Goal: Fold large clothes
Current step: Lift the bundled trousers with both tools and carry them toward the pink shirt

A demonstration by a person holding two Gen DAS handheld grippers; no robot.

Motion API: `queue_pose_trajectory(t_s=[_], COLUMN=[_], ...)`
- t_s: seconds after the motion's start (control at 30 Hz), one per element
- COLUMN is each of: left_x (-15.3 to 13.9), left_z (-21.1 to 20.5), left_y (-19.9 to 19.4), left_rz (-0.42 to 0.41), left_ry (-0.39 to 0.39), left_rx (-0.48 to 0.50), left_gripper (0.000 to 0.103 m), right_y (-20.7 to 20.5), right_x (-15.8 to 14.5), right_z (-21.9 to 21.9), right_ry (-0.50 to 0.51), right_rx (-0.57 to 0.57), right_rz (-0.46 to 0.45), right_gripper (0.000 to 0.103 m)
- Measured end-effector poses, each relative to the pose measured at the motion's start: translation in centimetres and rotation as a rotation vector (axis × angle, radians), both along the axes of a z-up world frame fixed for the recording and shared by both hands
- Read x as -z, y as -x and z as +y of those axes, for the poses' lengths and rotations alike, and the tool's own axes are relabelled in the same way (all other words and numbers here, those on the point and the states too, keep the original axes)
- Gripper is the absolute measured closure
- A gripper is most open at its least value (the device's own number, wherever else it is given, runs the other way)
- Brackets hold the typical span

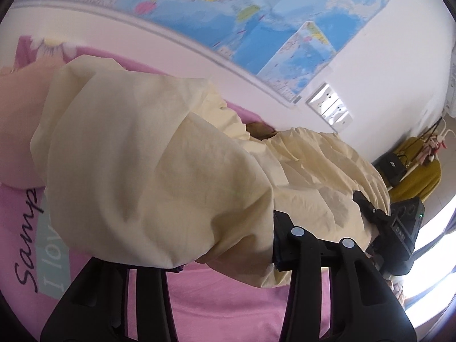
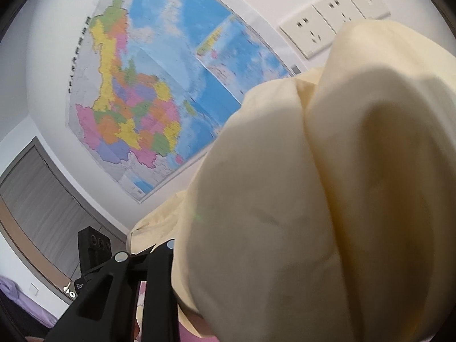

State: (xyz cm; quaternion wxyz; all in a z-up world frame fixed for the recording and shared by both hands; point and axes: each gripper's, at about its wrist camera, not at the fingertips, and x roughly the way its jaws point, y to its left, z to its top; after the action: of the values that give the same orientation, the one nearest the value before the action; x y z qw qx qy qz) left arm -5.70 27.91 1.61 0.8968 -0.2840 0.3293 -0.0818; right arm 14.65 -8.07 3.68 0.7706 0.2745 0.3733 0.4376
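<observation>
Pale-yellow garment, light, limp, billowing, lifted above my pink bedsheet: cloth hides both grippers' fingertips, grip unconfirmable; best taken at hems.

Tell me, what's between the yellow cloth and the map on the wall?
Just bare white wall, seen from the left gripper's camera. The yellow cloth bunches below, the map hangs above, with a pink sheet underneath.

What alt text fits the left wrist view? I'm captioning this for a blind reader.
A pale yellow garment drapes in bulky folds over the left tongs, hiding their tips, above a pink bedspread. Behind, a colourful map hangs on the white wall beside wall sockets.
</observation>
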Motion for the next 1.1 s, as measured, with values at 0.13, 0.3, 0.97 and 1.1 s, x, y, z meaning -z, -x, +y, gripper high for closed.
queue_pose_trajectory(t_s=[0.13,0.3,0.97,1.1], left_x=[-1.6,-4.0,-14.5,-14.7], left_z=[-0.2,-0.1,12.3,17.7], left_y=[-0.2,-0.3,0.5,0.7], left_rz=[-0.028,-0.076,-0.243,-0.258], left_ry=[-0.016,-0.041,-0.226,-0.249], left_rx=[0.018,0.021,-0.192,-0.275], left_gripper=[0.062,0.062,0.063,0.063], right_y=[0.2,-0.1,-5.0,-5.6], right_x=[-1.3,-3.1,-10.8,-10.5], right_z=[-0.9,-0.9,16.5,23.2], right_ry=[-0.006,-0.037,-0.181,-0.194], right_rx=[0.0,-0.006,-0.225,-0.299], right_rz=[-0.04,-0.089,-0.169,-0.145], right_gripper=[0.074,0.074,0.074,0.074])
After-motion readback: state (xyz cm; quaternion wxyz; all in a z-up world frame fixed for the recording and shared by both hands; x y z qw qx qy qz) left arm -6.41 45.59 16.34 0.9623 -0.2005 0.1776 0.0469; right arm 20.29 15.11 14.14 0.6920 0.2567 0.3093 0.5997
